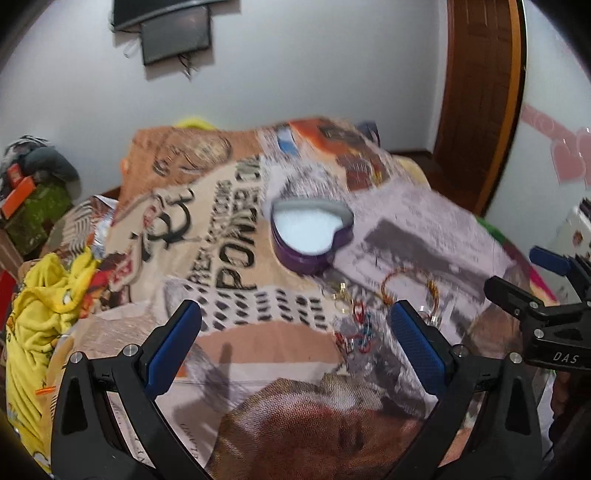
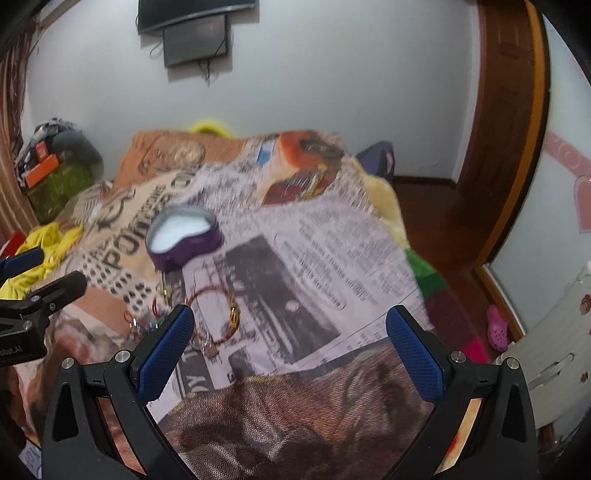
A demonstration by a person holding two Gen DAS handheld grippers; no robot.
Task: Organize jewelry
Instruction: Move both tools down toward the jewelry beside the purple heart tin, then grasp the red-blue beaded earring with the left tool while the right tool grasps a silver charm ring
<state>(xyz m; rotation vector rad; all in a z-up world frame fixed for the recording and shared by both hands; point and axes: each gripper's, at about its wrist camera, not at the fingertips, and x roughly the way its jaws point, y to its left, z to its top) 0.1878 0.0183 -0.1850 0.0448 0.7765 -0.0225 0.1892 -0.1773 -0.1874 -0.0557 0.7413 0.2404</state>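
Jewelry lying loose on printed blanket (image 1: 236, 229), just in front of purple heart-shaped box (image 1: 312, 236). Box open, white lining showing, sitting on blanket where brown lettered print meets newspaper print. Gold-and-red bangle (image 1: 410, 291) nearest box, on its near right side; small gold charm (image 1: 341, 291) just in front of box; red and blue rings (image 1: 360, 328) a little farther from box, toward cameras. All blurred; whether pieces touch one another cannot be told.

Left gripper (image 1: 295, 332) hovering above blanket, short of box, tongs spread wide, nothing between blue pads (image 1: 173, 350). Rings and bangle lying just inside right pad's line, bangle partly hidden behind it.

Right gripper (image 2: 290, 332) to right of left one, also above blanket, tongs wide and empty. From right wrist view, box (image 2: 184, 236) far left of centre, bangle (image 2: 216, 317) just beside left pad (image 2: 164, 354), rings (image 2: 142, 323) partly behind that pad.

Beyond box: white wall, dark screen (image 1: 173, 33) mounted high, wooden door frame (image 1: 480, 103) off to box's right. Yellow cloth (image 1: 40, 317) heaped at blanket's edge, left of box.
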